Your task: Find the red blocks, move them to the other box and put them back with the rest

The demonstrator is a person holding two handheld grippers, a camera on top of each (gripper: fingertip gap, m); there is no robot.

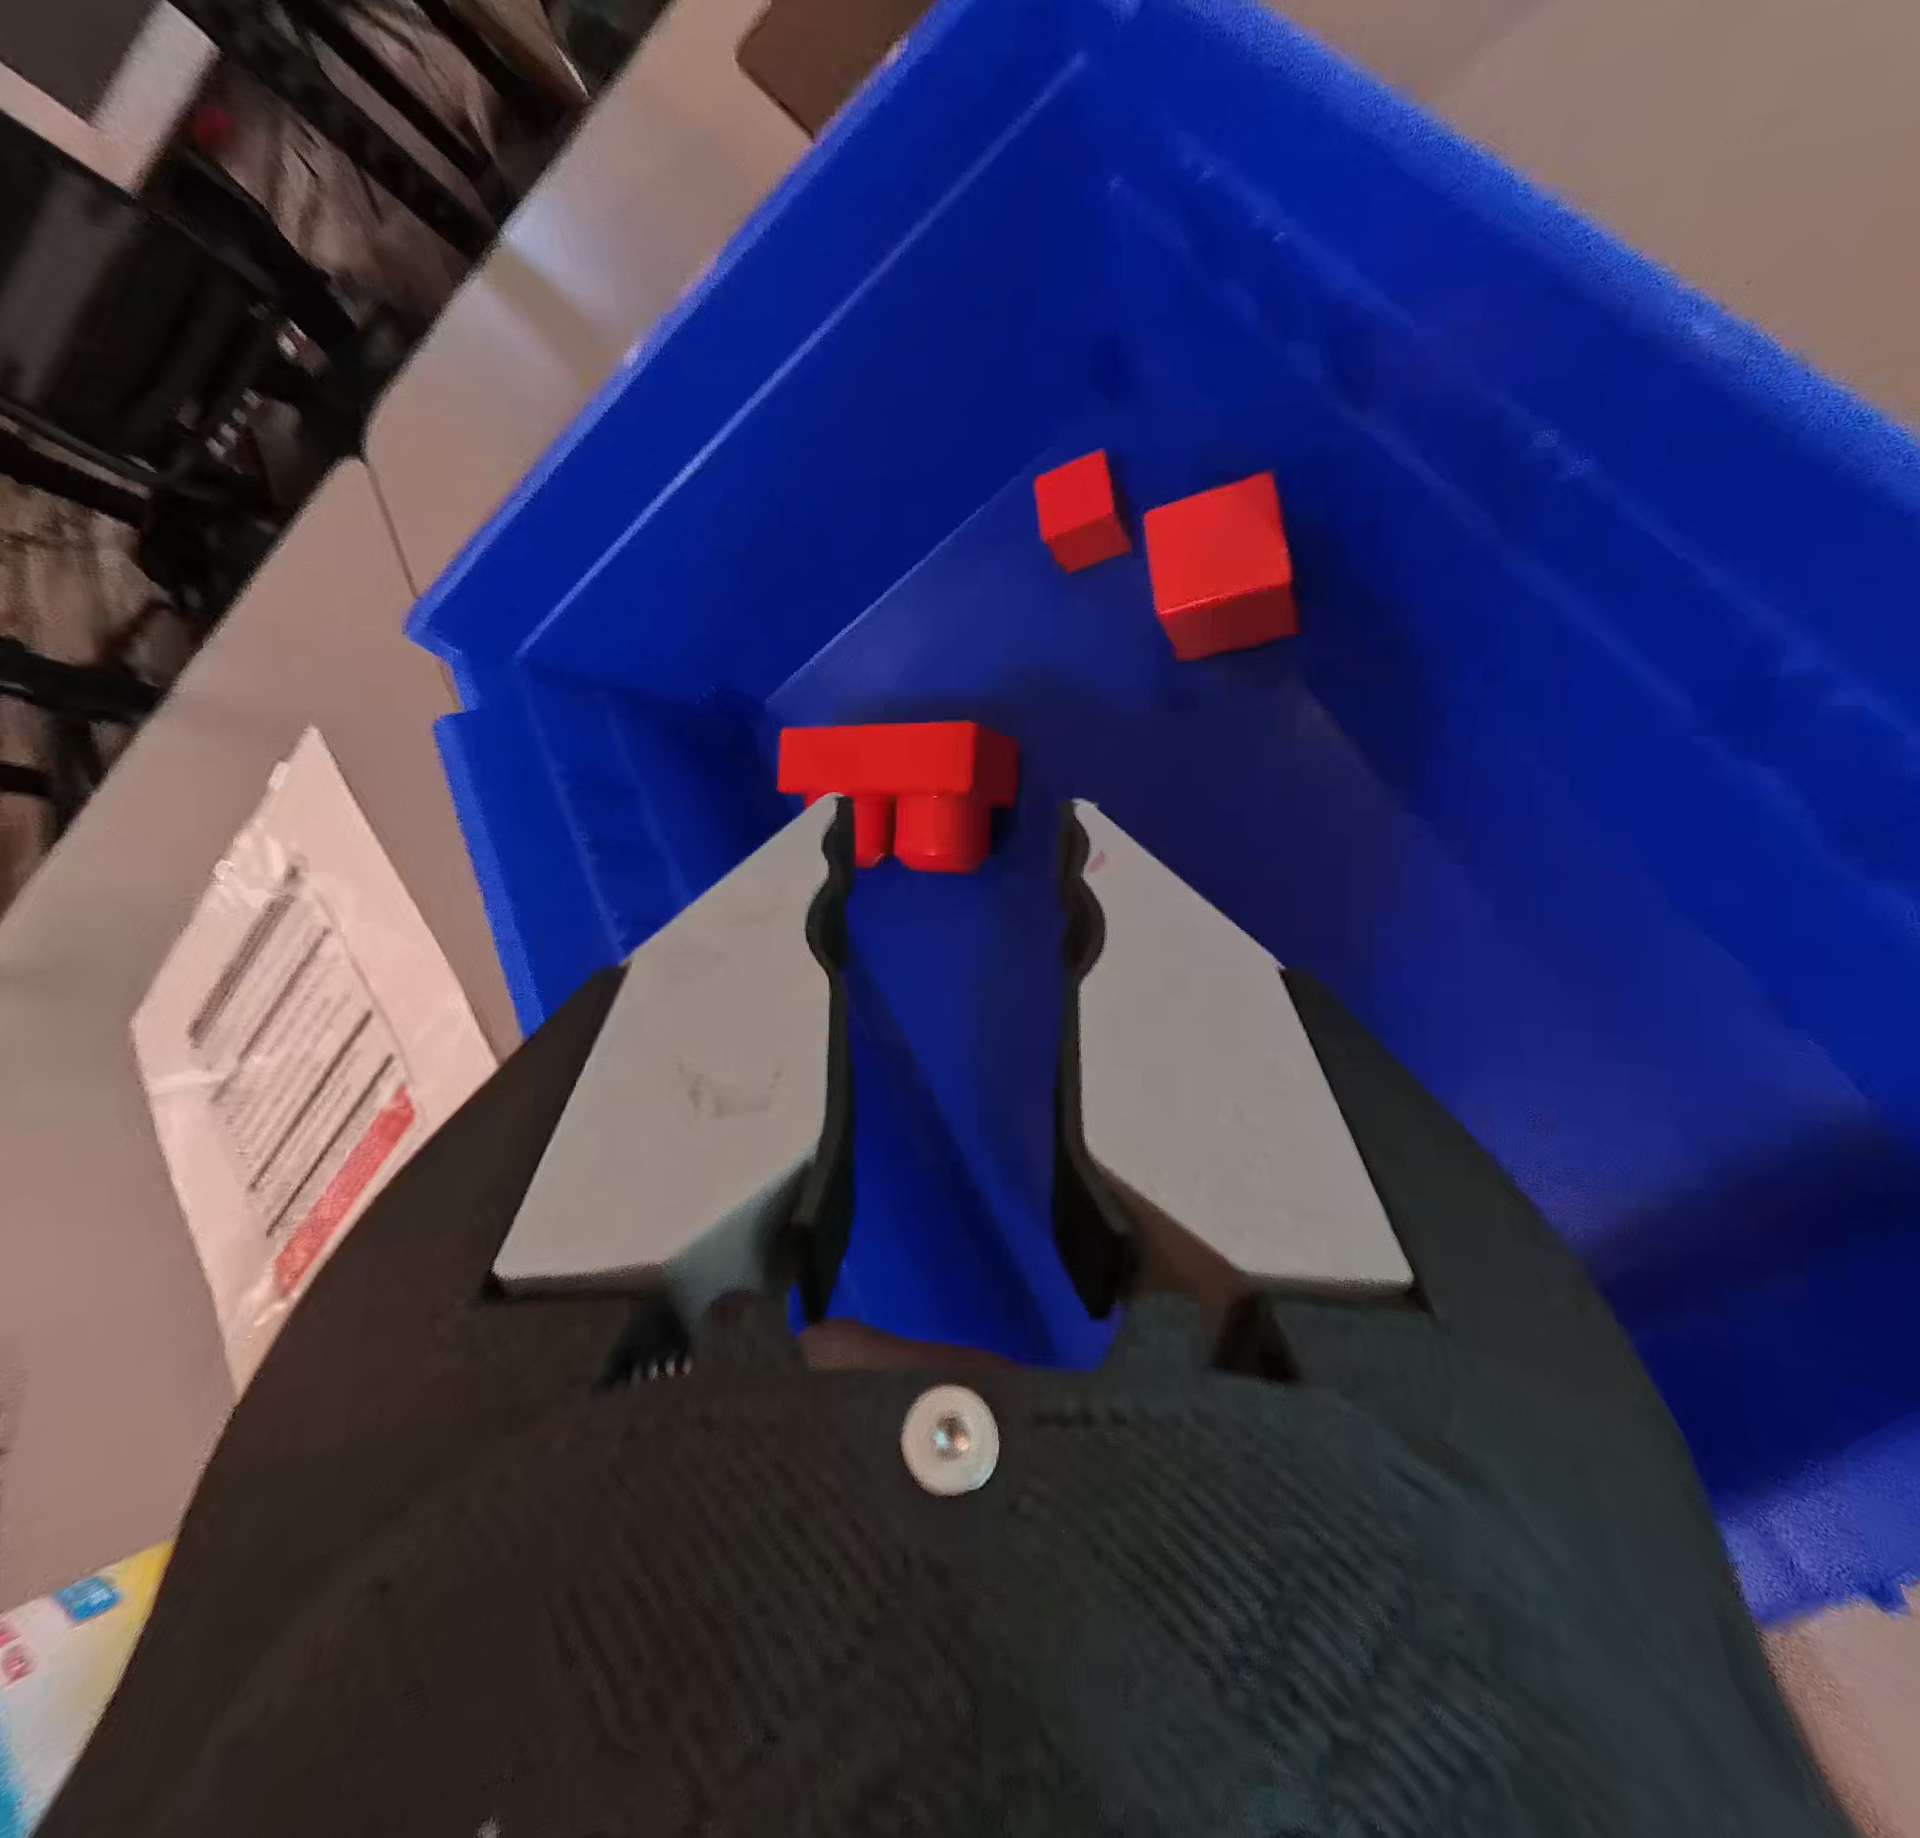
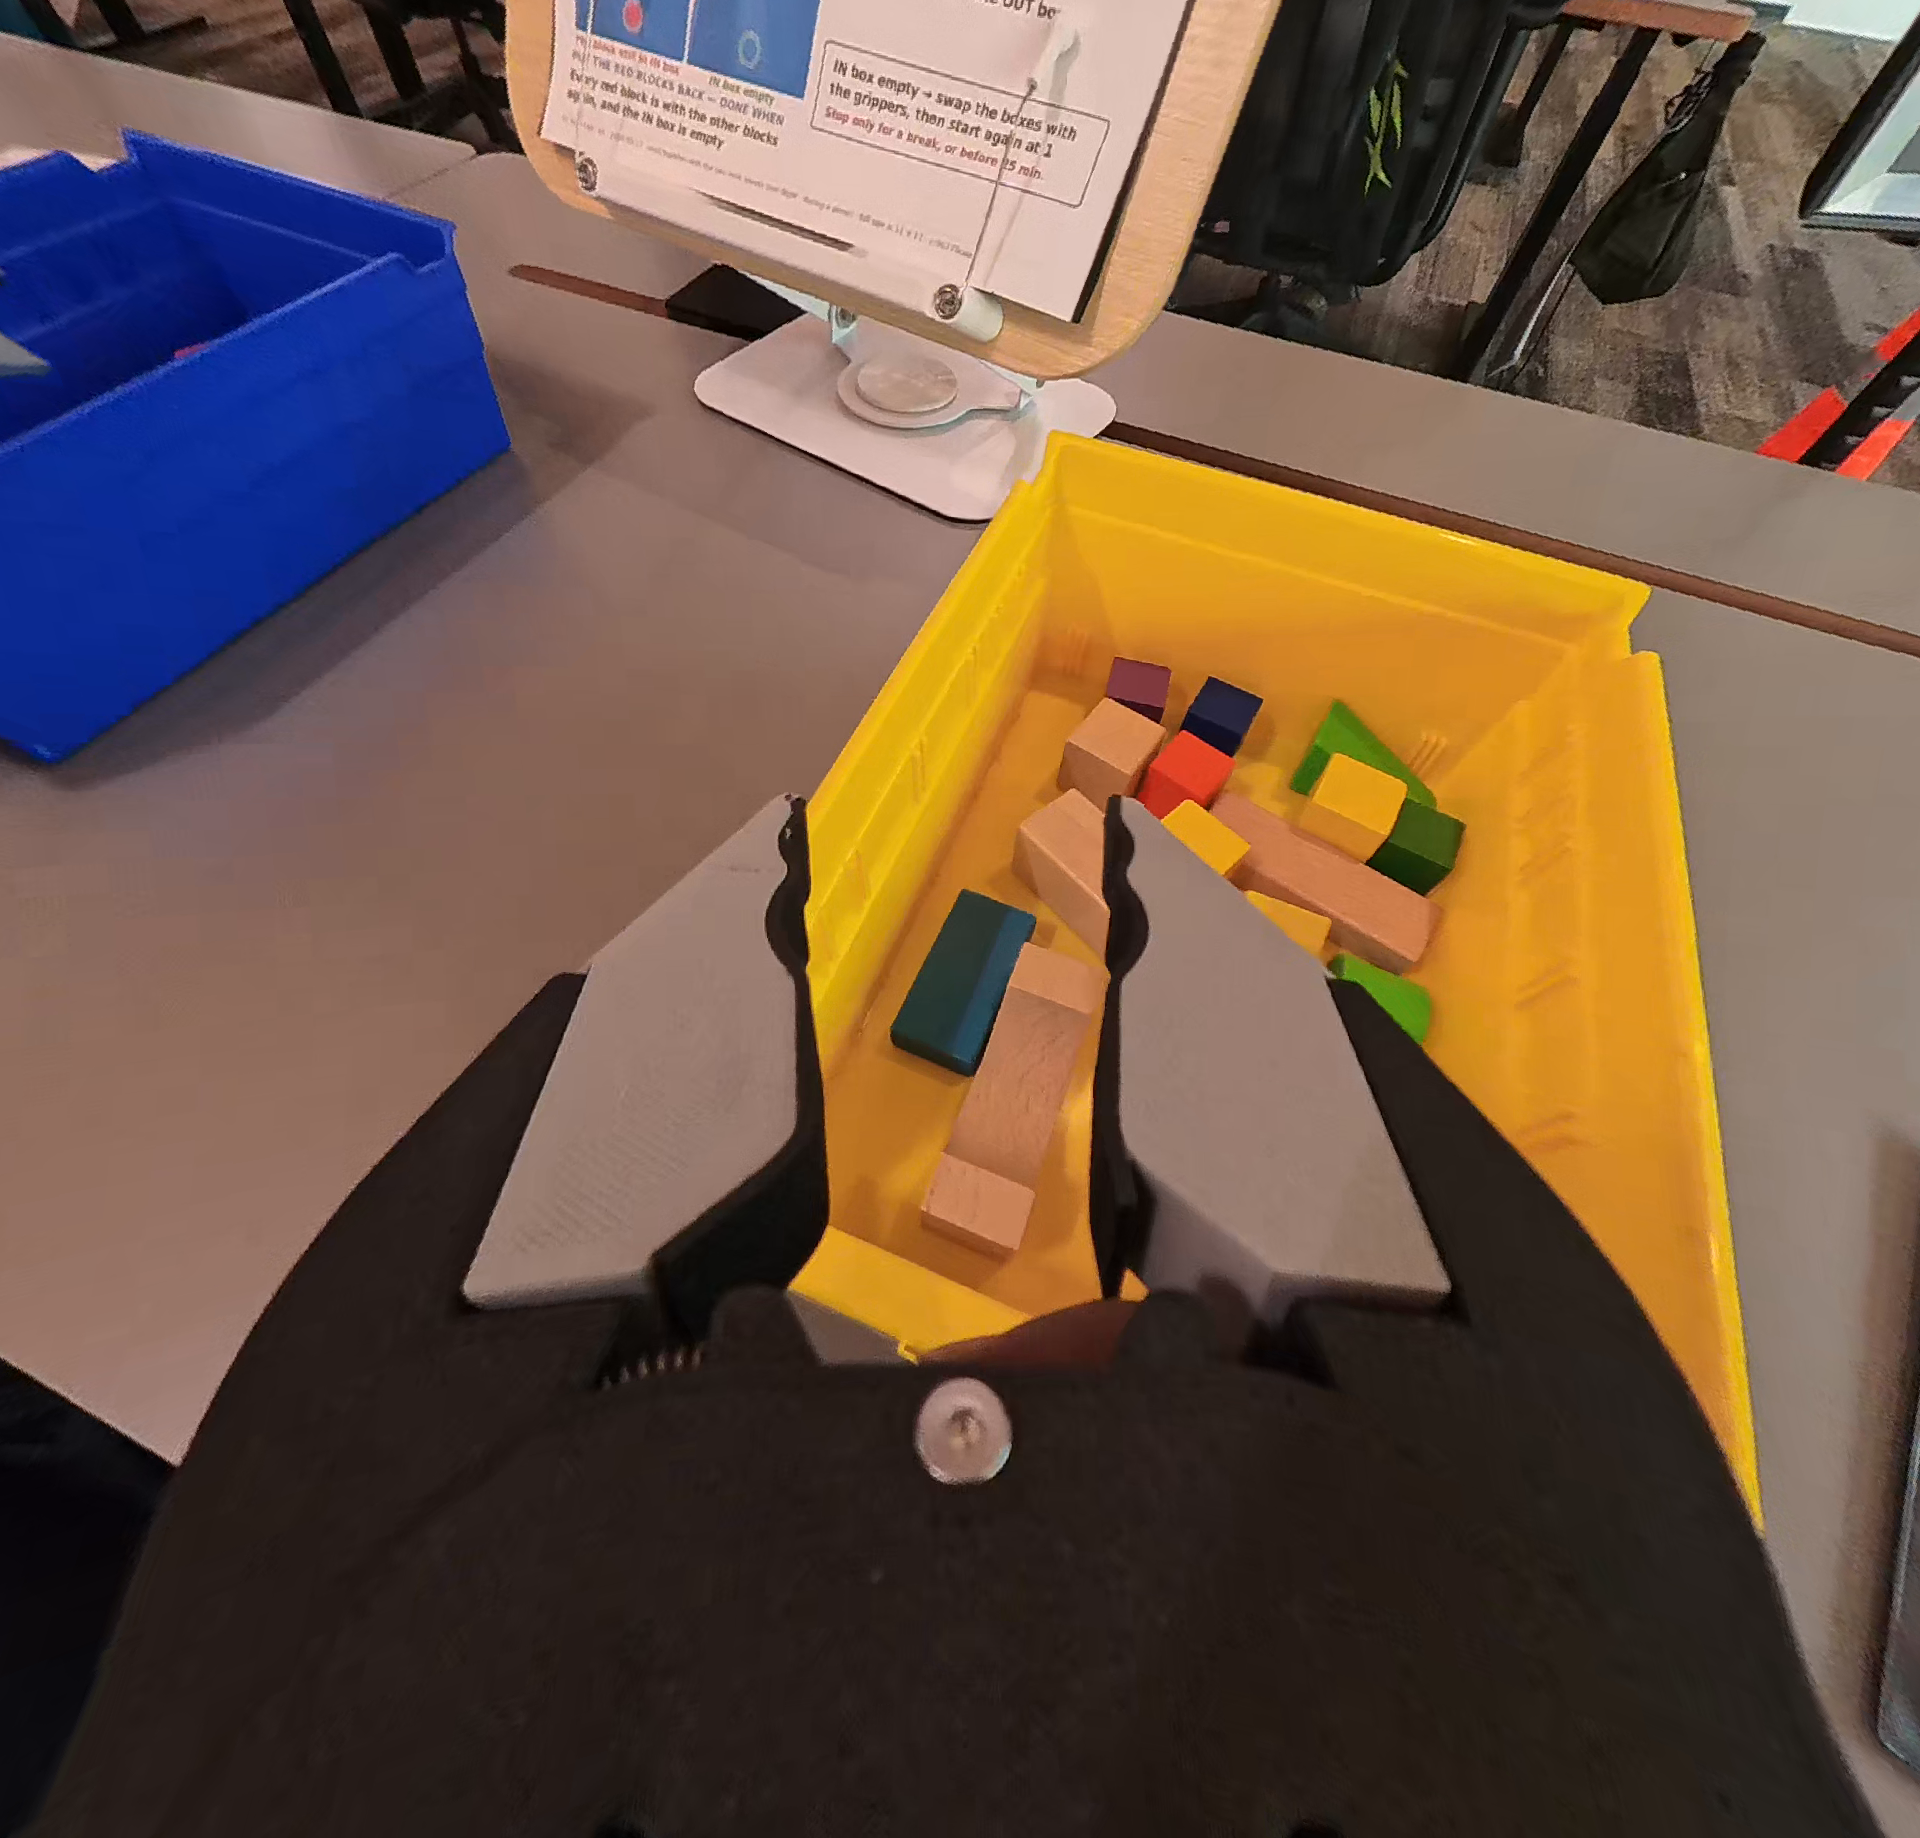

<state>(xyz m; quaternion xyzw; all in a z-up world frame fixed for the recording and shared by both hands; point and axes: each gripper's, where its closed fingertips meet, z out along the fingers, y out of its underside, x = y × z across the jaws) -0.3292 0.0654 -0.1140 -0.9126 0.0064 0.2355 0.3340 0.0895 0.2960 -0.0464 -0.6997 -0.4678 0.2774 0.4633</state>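
In the left wrist view, the blue box point(image 1: 1455, 438) holds three red blocks: a small cube point(image 1: 1081, 510), a larger cube point(image 1: 1221, 562) and a flat block with two round pegs point(image 1: 894, 780). My left gripper point(image 1: 956, 817) is open inside the box, its tips right at the pegged block, which lies just beyond them. In the right wrist view, my right gripper point(image 2: 956, 812) is open and empty above the near left wall of the yellow box point(image 2: 1351, 562). This box holds several coloured and plain wooden blocks, among them a red-orange cube point(image 2: 1184, 770).
The blue box point(image 2: 208, 438) stands on the grey table point(image 2: 520, 749) to the left of the yellow box. A stand with an instruction sheet point(image 2: 862, 126) is behind them. A sleeved paper sheet point(image 1: 301, 1040) lies left of the blue box. Chairs stand beyond the table.
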